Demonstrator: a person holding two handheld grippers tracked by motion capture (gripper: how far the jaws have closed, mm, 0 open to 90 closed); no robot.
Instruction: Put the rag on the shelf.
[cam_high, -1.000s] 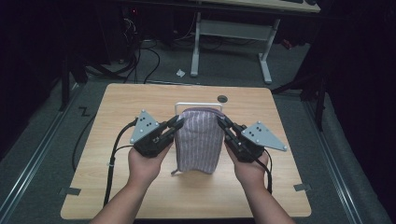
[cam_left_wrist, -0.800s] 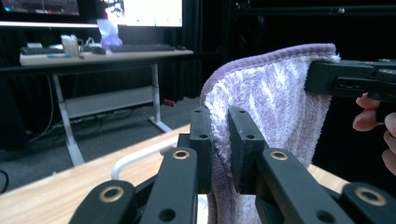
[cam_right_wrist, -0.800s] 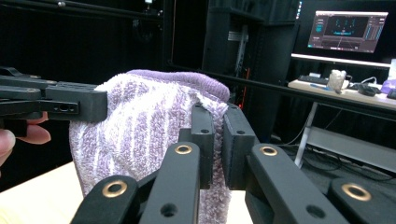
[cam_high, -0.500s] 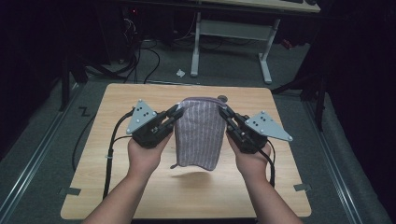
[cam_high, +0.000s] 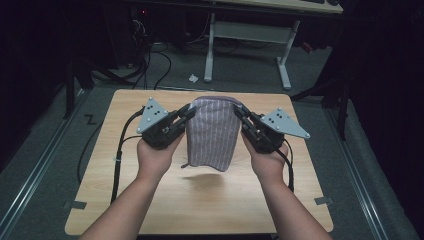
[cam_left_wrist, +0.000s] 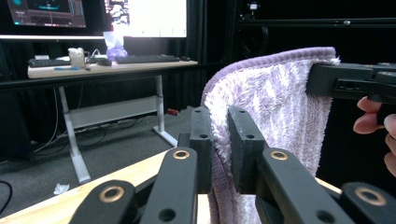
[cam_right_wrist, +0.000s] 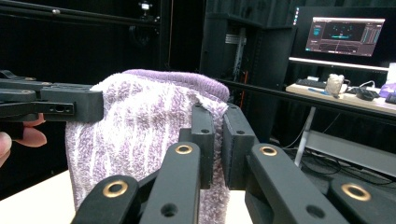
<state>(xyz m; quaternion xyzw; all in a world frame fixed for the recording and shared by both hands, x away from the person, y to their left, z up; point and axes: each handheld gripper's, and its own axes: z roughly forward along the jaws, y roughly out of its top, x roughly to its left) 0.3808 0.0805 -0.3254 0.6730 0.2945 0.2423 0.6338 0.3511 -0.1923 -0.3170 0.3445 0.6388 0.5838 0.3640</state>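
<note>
One fluffy terry towel, lilac with thin pale stripes and a stitched hem, is held up off the pale wooden desk, hanging as a folded rectangle. Its top corners are pinched by two black claws: left claw and right claw, each clamped onto the cloth

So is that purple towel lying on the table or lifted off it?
Lifted. The towel hangs between the left gripper and right gripper, each pinching a top corner; its bottom edge floats above its shadow on the table.
</note>
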